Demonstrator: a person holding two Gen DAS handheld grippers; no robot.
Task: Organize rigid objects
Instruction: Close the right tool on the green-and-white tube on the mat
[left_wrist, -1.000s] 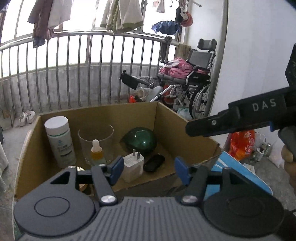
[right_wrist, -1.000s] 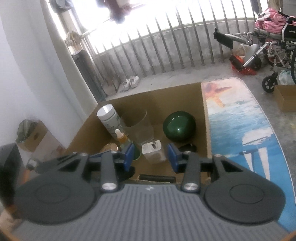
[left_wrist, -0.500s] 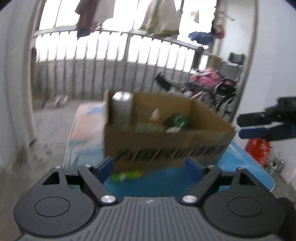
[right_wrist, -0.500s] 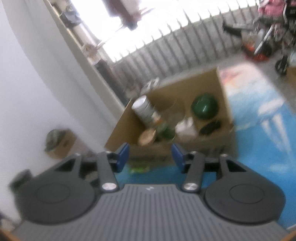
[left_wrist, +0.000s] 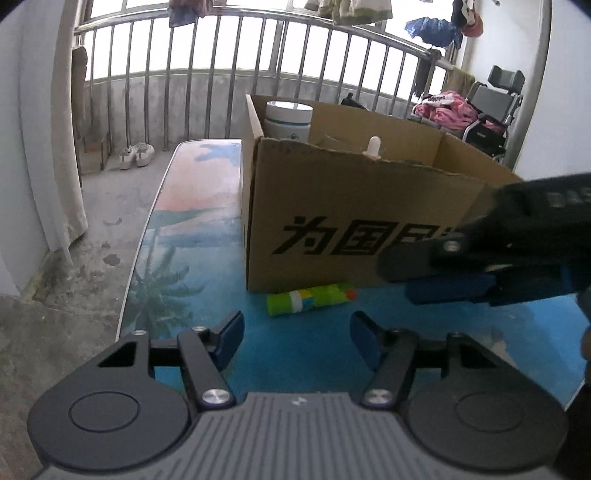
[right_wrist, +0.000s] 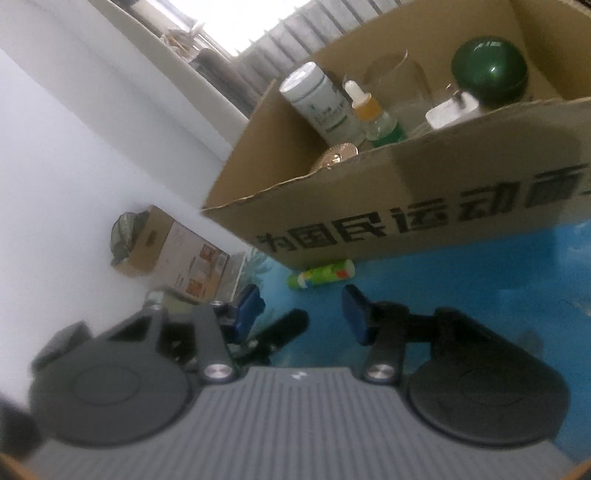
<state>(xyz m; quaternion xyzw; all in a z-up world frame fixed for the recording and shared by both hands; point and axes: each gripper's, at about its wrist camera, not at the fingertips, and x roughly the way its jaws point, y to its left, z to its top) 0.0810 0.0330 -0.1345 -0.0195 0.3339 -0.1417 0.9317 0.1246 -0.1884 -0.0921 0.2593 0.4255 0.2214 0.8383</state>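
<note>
Green, with bright patches of yellow, red and white: that's the small tube (left_wrist: 312, 298) lying on its side on the blue printed table (left_wrist: 192, 258), tucked right against the foot of the cardboard box (left_wrist: 351, 221), which holds the white bottle (right_wrist: 317, 99), dropper bottle (right_wrist: 367, 107), glass (right_wrist: 399, 81), white plug (right_wrist: 448, 110) and dark green dome (right_wrist: 487, 72). By the look of things, that tube is the last stray to tidy away.

Left gripper (left_wrist: 297, 341) sits low over the table, pointing at the tube with its jaws parted and nothing between them; they've just been closing in. Right gripper (right_wrist: 301, 314) comes in from the other side, its jaws also apart and empty, likewise just narrowing, and in the left view it hangs just above the tube's right end.

How will the tube handle? Small, probably light plastic or card, stiff enough to take a pinch. Round body, glossy wrapper, so it may roll or squirt out of the pads if nipped off-centre. Best hold: across the middle of its length, jaws square to the long axis. The box wall is the snag, since the far pad has little room behind the tube. The right view is blurred, so whether the tube truly touches the box I'd only call likely. Nudging it clear first might pay.
</note>
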